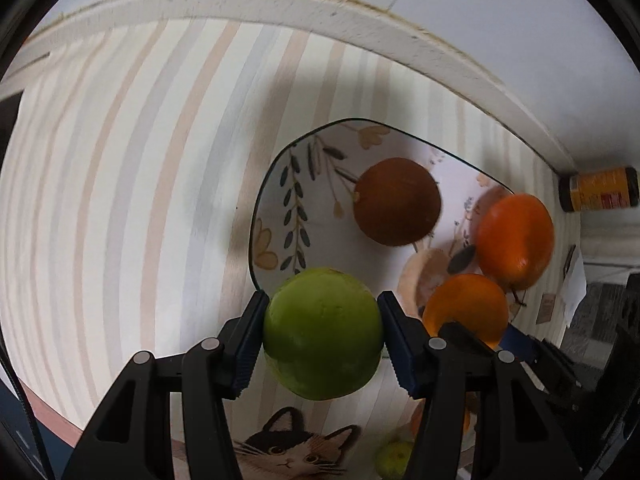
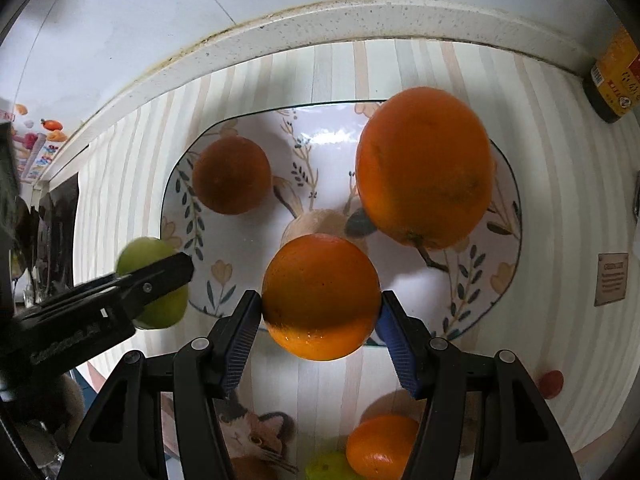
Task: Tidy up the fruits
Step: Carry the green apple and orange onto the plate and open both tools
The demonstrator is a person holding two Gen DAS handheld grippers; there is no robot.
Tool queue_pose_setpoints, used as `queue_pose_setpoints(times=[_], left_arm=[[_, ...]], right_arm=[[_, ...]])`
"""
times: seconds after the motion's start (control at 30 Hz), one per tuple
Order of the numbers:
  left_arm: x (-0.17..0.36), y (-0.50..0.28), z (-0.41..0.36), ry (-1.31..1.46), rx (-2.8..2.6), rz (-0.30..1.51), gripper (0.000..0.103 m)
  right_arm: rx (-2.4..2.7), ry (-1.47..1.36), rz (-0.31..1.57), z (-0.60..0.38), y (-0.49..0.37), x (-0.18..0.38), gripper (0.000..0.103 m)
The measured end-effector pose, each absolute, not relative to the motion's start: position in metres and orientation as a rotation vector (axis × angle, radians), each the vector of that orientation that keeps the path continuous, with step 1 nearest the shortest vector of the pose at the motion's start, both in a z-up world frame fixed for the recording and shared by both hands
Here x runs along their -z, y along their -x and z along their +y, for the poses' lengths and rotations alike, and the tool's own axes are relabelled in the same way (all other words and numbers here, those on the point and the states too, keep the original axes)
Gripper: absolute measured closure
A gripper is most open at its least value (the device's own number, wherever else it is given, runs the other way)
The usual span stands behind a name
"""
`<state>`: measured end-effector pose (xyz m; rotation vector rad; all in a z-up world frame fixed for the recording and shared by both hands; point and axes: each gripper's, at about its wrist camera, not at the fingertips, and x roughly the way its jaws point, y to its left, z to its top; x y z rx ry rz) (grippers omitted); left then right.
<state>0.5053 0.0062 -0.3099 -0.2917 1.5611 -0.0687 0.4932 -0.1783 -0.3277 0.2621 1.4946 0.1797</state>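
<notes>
My left gripper (image 1: 322, 334) is shut on a green fruit (image 1: 322, 332), held at the near left rim of a floral plate (image 1: 276, 184). It also shows in the right wrist view (image 2: 160, 280). My right gripper (image 2: 320, 304) is shut on an orange (image 2: 320, 296), held over the plate's near edge (image 2: 240, 240). On the plate lie a brown round fruit (image 1: 396, 200), also in the right wrist view (image 2: 232, 174), and a large orange (image 2: 424, 168), also in the left wrist view (image 1: 516, 240).
A striped mat (image 1: 120, 200) covers the counter, with a raised white ledge (image 1: 280, 4) behind it. A dark bottle with a yellow label (image 1: 600, 188) lies at the back right. An orange (image 2: 380, 444) and a green fruit (image 2: 328, 466) lie on the mat below my grippers, and a small red fruit (image 2: 551, 383) lies to the right.
</notes>
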Motion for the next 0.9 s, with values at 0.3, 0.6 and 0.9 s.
queue_pose_setpoints(times=[0.3,0.6,0.9], left_arm=[[0.316,-0.511,-0.007,0.231,0.076,1.573,0.050],[0.305,-0.508,-0.014,0.195,0.065,1.529,0.016],[0.263,-0.480,-0.020,0.094,0.041,1.405,0.016]], right_arm=[[-0.167,-0.291,1.500,-0.183,-0.495,0.337,0.039],[-0.156,-0.245,1.462,-0.190,-0.490,0.319,0.011],[-0.033,-0.071,1.381,-0.202,-0.465,0.283,0.008]])
